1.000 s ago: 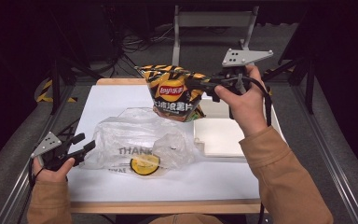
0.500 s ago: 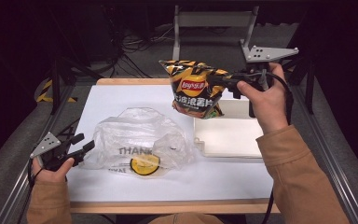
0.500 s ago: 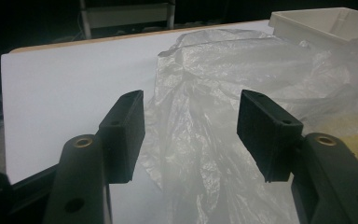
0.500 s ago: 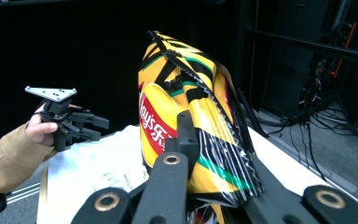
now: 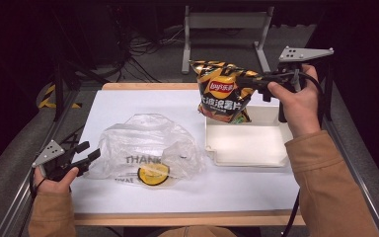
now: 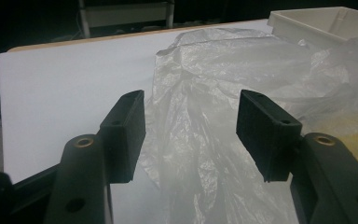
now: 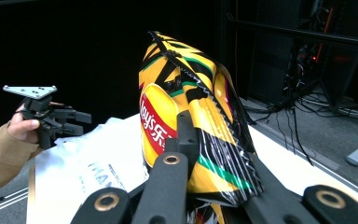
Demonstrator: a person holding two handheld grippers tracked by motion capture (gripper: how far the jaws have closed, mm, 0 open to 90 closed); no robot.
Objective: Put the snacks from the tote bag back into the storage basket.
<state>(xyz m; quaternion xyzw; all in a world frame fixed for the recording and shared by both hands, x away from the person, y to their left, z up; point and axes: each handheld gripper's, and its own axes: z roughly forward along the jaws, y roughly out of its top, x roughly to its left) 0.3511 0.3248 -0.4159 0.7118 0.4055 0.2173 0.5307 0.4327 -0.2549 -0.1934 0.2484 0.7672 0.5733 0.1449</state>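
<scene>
The high view places the right hand-held gripper (image 5: pixel 256 84) at the far right, above the worktop (image 5: pixel 128 103), with its jaws clamped on the side edge of a yellow, black and orange foil bag of crisps (image 5: pixel 222 94). The bag is held clear of the surface, hanging over the far edge of a shallow white rectangular plastic tray (image 5: pixel 246 160); a pinch on the flat seam is judged to spare the contents from being crushed and to leave the bag free to be lowered. The left hand-held gripper (image 5: pixel 86 158) is seen at the near left, its jaws parted and empty, level with the left edge of a crumpled translucent plastic carrier bag (image 5: pixel 148 153) printed with a yellow smiley, which lies flat on the white sheet to the left of the tray. That position is judged to be a readiness to take the carrier bag's rim, so that its mouth can be opened for the crisps.

In the left gripper view the wide gap between the pads (image 6: pixel 126 130) is made plain, with film beyond and between them but not pressed. In the right gripper view the zigzag seam of the crisp bag (image 7: pixel 191 107) is shown gripped, and the other hand-held gripper (image 7: pixel 70 116) is seen beyond, over the carrier bag.
</scene>
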